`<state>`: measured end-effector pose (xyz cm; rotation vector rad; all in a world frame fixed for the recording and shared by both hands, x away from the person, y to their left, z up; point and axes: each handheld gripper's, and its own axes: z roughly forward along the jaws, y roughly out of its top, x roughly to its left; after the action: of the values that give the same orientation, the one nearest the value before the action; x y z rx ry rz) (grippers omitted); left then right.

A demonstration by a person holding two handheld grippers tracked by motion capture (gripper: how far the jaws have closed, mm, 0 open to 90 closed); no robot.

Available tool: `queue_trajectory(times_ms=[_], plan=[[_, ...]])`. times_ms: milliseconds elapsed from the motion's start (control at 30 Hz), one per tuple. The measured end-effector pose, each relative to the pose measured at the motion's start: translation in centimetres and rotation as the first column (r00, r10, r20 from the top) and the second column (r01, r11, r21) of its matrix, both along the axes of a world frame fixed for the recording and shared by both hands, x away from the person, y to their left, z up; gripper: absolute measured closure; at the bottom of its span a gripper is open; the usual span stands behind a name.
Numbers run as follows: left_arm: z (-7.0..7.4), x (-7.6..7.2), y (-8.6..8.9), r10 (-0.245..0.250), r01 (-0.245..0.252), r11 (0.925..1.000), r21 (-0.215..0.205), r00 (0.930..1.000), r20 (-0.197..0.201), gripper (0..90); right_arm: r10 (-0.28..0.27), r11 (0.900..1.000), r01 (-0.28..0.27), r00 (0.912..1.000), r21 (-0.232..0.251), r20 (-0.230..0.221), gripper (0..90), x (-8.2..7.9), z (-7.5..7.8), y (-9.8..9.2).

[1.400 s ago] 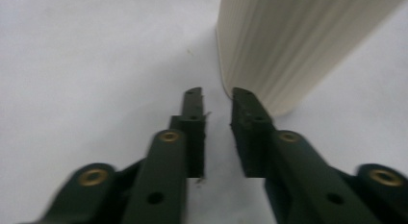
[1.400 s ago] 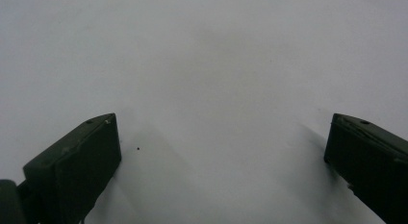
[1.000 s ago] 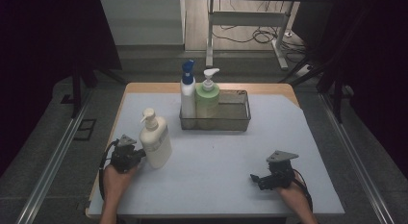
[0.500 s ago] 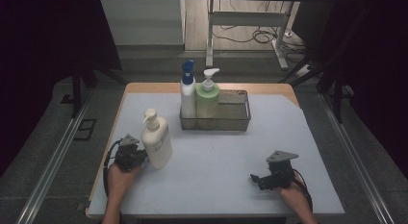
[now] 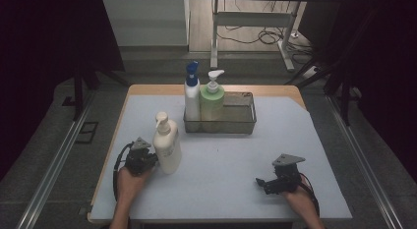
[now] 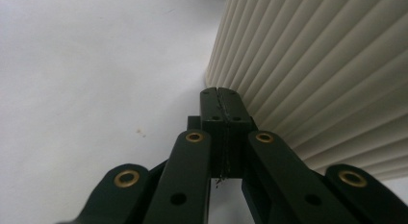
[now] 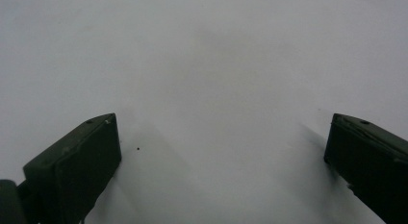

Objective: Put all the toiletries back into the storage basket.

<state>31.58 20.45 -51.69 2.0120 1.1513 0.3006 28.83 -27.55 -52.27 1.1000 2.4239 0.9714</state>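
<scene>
A cream pump bottle (image 5: 166,146) stands upright on the white table top (image 5: 221,160), left of centre. My left gripper (image 5: 151,161) lies low beside its left flank, with a hand behind it. In the left gripper view the jaws are pressed together with nothing between them (image 6: 221,96), and the bottle's ribbed wall (image 6: 317,65) rises just to their right, close to the tips. My right gripper (image 5: 261,182) rests near the table's front right. Its jaws stand wide apart (image 7: 221,152) over bare white surface, holding nothing.
A wire basket (image 5: 241,122) stands at the back centre. In its left end are a white bottle with a blue cap (image 5: 192,94) and a green pump bottle (image 5: 212,100). Wooden table edges show at the back; dark floor and rails flank both sides.
My left gripper has slid a little to the right, and the cream bottle has shifted slightly right with it. The right gripper has stayed put.
</scene>
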Motion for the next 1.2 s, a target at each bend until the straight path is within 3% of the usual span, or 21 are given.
queue_trajectory(times_ms=[633, 1200], plan=[[0.1, -0.5, -2.4, -0.070, 0.070, 0.9975, 0.013, 0.9975, -0.004, 89.5, -0.001, 1.000, 0.001, 1.0000, 0.001, -0.002, 0.0, 0.0, 0.0, 0.0], [0.0, -1.5, -4.5, -0.139, 0.141, 0.9892, 0.041, 0.9898, -0.029, 89.4, -0.001, 1.000, 0.001, 1.0000, 0.000, -0.001, 0.0, 0.0, 0.0, 0.0]])
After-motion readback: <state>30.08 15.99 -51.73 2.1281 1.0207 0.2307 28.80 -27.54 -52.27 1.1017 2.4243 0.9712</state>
